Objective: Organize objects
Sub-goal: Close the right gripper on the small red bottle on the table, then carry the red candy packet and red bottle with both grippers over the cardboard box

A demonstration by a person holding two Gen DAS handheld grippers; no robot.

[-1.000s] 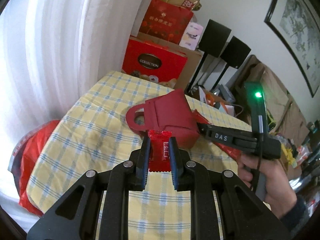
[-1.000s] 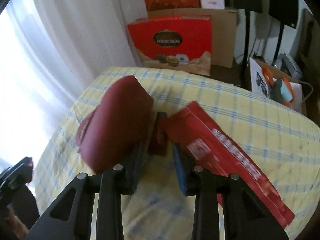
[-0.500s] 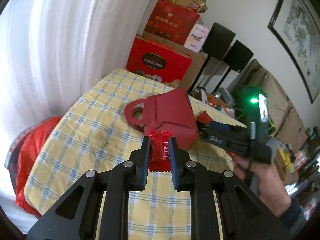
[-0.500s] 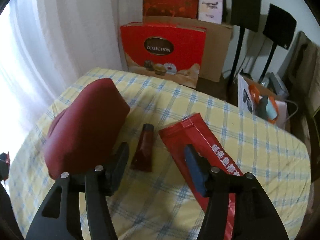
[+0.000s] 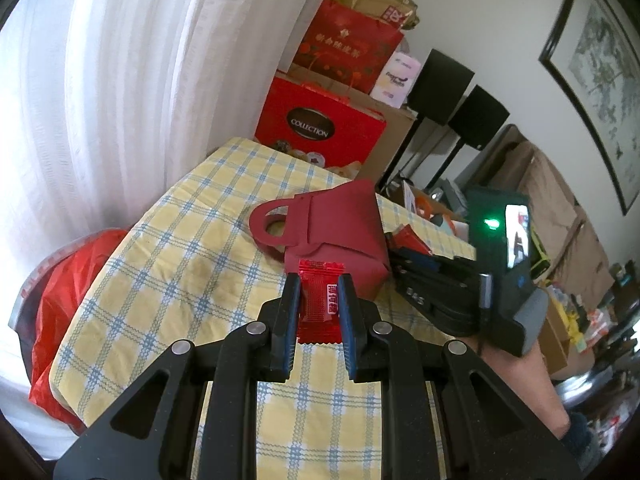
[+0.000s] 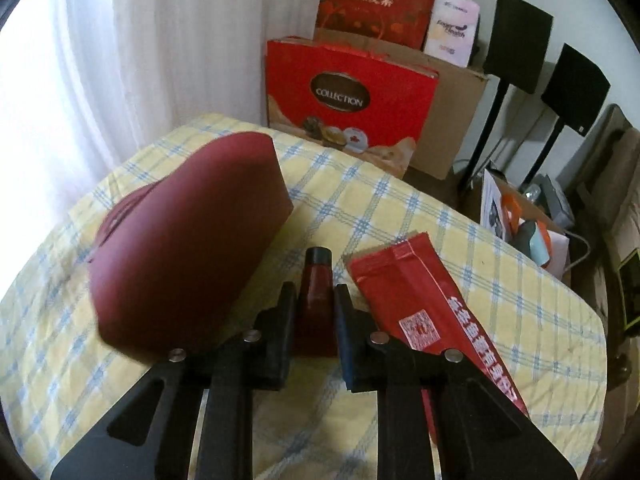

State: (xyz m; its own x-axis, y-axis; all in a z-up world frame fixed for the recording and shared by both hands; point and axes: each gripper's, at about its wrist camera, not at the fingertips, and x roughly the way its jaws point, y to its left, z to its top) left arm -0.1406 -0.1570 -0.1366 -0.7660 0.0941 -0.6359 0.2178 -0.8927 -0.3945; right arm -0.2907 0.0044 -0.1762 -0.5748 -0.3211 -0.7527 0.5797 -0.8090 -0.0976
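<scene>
Checked tablecloth [image 5: 168,264]; sachet [image 5: 320,300] between pads

one maroon gift box [image 5: 336,232], one small red sachet [image 5: 319,300], one long red packet [image 6: 424,312], one dark red tube [image 6: 316,300], two black speakers [image 6: 516,40]

The table cover [image 6: 460,240] is soft woven cloth with a flat, dull look. The dark red box [image 5: 340,232] looks like smooth, matt card. The small candy wrapper [image 5: 318,300] is shiny, crinkly plastic. The long red packet [image 6: 404,280] is glossy foil. The curtain [image 5: 120,80] is thin white cloth. The brown box [image 6: 452,120] is plain cardboard
</scene>
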